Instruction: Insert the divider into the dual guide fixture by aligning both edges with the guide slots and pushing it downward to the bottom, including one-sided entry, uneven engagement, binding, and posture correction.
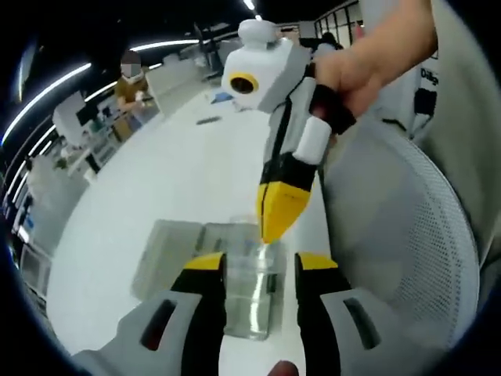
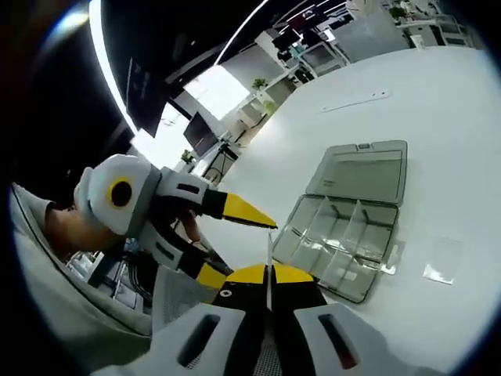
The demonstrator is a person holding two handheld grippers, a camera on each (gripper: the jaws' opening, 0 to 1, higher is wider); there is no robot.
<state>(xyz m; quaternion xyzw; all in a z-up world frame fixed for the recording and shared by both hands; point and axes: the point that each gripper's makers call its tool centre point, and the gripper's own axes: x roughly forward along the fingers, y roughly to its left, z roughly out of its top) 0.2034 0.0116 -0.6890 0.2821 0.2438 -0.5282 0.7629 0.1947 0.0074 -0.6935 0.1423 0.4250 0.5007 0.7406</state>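
Note:
A thin clear divider (image 1: 250, 301) hangs between my two grippers above the white table (image 1: 156, 180). In the right gripper view it appears edge-on as a fine line (image 2: 268, 251), and my right gripper (image 2: 268, 272) is shut on it. Seen from the left gripper view, the right gripper (image 1: 274, 223) comes down from above with its yellow tip on the divider's top edge. My left gripper (image 1: 260, 262) stands open, its jaws flanking the divider with a gap on the right; it also shows open as the left gripper (image 2: 243, 249). The clear compartment fixture (image 2: 352, 235), lid open, lies on the table beyond, seen too as the fixture (image 1: 168, 254).
A white mesh chair (image 1: 399, 227) stands close on the right beside the table edge. Small loose clear pieces (image 2: 442, 266) lie on the table right of the fixture. A slim object (image 2: 356, 100) lies far back. A person (image 1: 129, 86) sits at a distant desk.

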